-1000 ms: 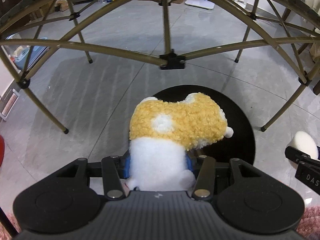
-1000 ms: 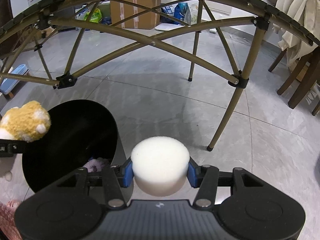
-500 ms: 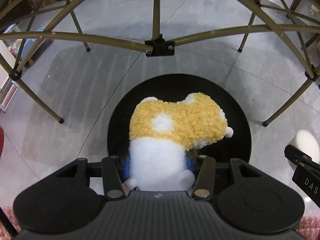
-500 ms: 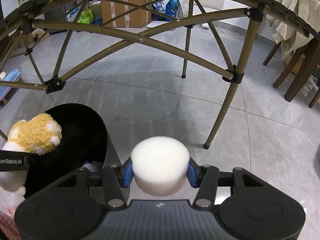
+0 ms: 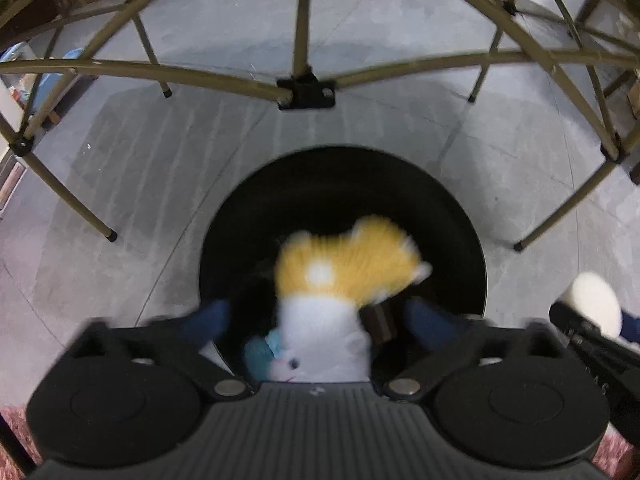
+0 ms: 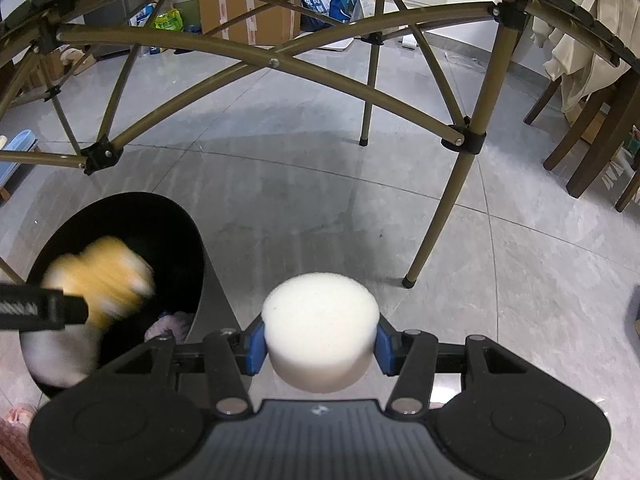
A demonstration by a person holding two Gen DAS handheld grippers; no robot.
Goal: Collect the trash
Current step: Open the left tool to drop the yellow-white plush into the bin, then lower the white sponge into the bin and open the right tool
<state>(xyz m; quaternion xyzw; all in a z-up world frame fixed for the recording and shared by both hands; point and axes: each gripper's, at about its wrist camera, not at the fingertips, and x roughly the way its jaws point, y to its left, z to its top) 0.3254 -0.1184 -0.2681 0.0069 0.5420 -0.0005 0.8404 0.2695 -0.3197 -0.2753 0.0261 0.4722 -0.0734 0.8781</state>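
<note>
From the left wrist, the left gripper (image 5: 320, 316) has just sprung wide apart, the blurred plush toy (image 5: 336, 296) loose between its jaws over the black bin (image 5: 340, 176). From the right wrist, the right gripper (image 6: 320, 346) clamps a white foam puck (image 6: 320, 328) just beside the bin

Around me lies a grey tiled floor (image 6: 304, 184), glossy under soft light. Olive metal table legs (image 6: 452, 208) with crossed braces arch overhead. Cardboard boxes (image 6: 248, 4) stand along the far wall, and dark wooden chairs (image 6: 592, 148) sit at my right.
</note>
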